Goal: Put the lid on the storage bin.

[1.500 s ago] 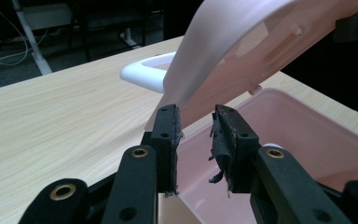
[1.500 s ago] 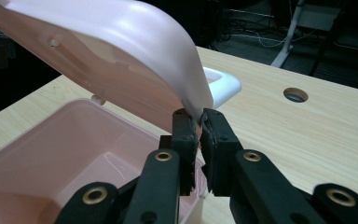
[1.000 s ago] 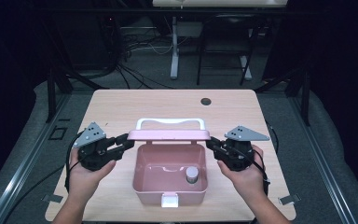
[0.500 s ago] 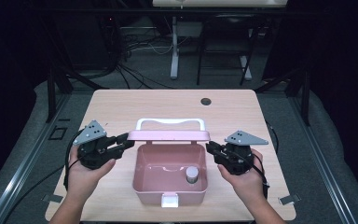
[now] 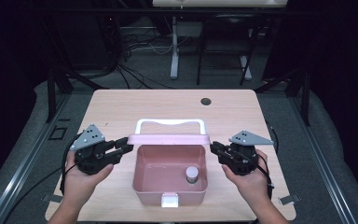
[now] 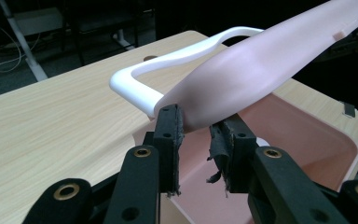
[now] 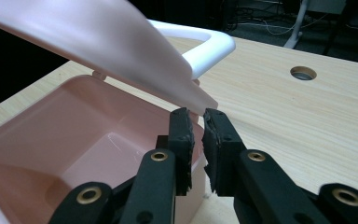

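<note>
A pink box (image 5: 170, 179) is seen at the near middle of the table (image 5: 121, 112), open at the top, and its pink lid (image 5: 169, 139) is held raised along the far rim, with the white handle (image 5: 170, 123) standing out beyond it toward the far side. Inside the box, near its right wall, a small grey-capped jar (image 5: 192, 174) is set upright on the floor of the box. A white latch (image 5: 169, 200) is fixed at the middle of the near wall. At the lid's left end, the left gripper (image 5: 123, 145) is placed; in the left gripper view its jaws are closed onto the lid's edge, the pink plastic pinched between the pads (image 6: 173, 128). At the lid's right end, the right gripper (image 5: 213, 147) is set, and in the right gripper view its jaws are drawn nearly together just under the lid's corner tip; whether the tip is truly clamped cannot be told. Each gripper is carried in a hand coming in from the near edge. A round hole (image 5: 206, 101) is cut in the table at the far right.
</note>
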Demonstrator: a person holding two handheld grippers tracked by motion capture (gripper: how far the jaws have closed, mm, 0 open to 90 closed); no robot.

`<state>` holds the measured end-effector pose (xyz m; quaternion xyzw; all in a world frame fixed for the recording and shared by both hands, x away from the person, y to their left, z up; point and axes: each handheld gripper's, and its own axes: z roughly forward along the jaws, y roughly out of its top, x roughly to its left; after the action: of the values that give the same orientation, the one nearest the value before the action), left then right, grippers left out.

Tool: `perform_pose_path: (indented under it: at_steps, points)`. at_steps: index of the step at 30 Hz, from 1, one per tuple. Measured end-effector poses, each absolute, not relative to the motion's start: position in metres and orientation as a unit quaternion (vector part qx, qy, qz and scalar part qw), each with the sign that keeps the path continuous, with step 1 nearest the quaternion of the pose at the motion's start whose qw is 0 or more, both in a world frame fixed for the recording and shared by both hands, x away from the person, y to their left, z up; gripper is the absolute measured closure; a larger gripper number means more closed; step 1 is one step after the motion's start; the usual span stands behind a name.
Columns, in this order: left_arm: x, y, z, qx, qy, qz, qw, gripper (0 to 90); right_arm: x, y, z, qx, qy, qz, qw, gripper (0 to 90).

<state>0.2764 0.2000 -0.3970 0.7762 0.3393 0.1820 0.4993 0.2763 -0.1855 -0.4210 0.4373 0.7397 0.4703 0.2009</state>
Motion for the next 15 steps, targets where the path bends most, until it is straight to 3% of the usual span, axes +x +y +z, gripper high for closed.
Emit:
perform_pose_path:
  at_steps: [15]
  points:
    - [0.262, 0.201, -0.408, 0.78, 0.335, 0.177, 0.498, 71.5, 0.28, -0.191, -0.423, 0.448, 0.734, 0.471, 0.195, 81.3]
